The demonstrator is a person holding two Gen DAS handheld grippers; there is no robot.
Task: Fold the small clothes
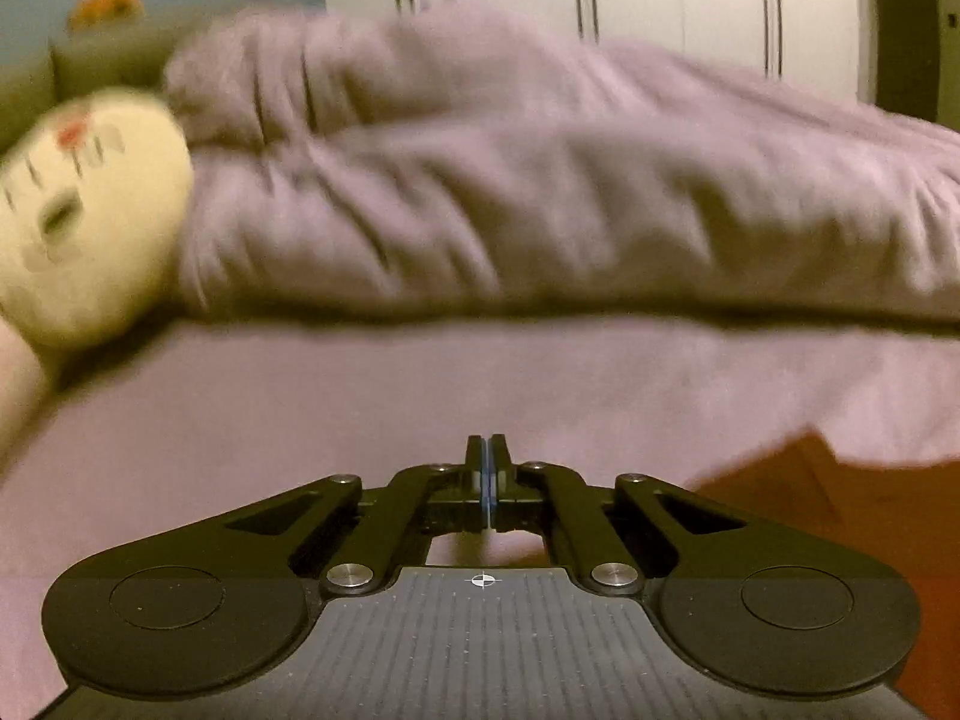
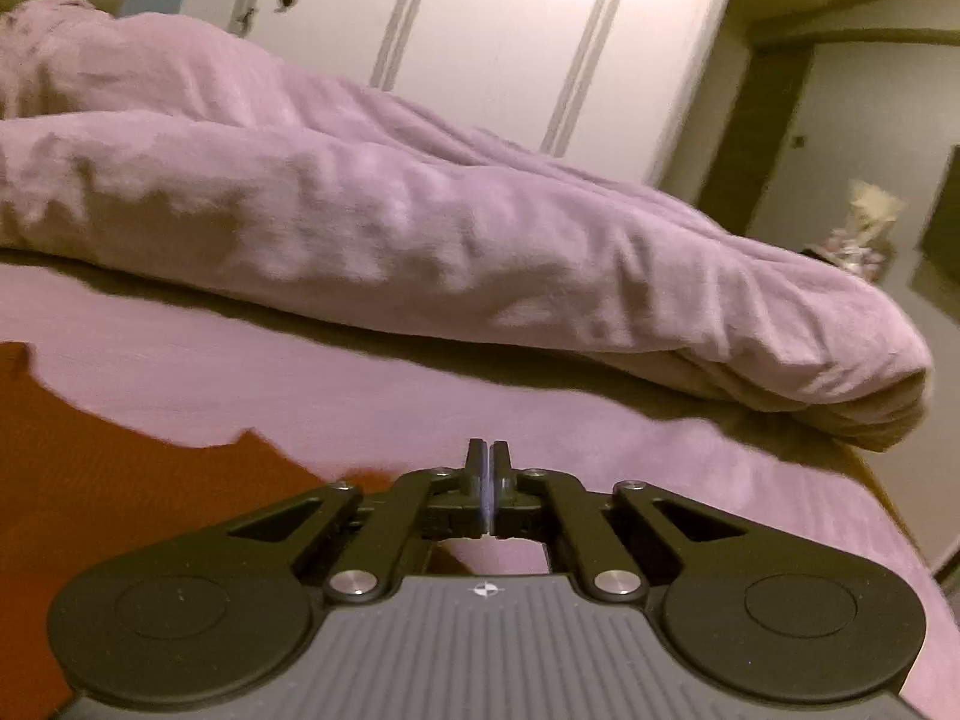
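An orange-red garment (image 1: pixel 840 516) lies flat on the pink bed sheet (image 1: pixel 300 420), at the lower right of the left wrist view. It also shows in the right wrist view (image 2: pixel 120 510) at the lower left. My left gripper (image 1: pixel 487 450) is shut with its jaws pressed together and nothing between them, low over the sheet, left of the garment. My right gripper (image 2: pixel 487 453) is shut and empty too, low over the sheet (image 2: pixel 600 420), just right of the garment's edge. The left view is blurred.
A bunched mauve duvet (image 1: pixel 540 180) lies across the bed behind both grippers, also in the right view (image 2: pixel 420 222). A cream printed pillow (image 1: pixel 84 210) sits at far left. White wardrobe doors (image 2: pixel 480 30) stand behind. The bed's edge (image 2: pixel 888 498) falls away at right.
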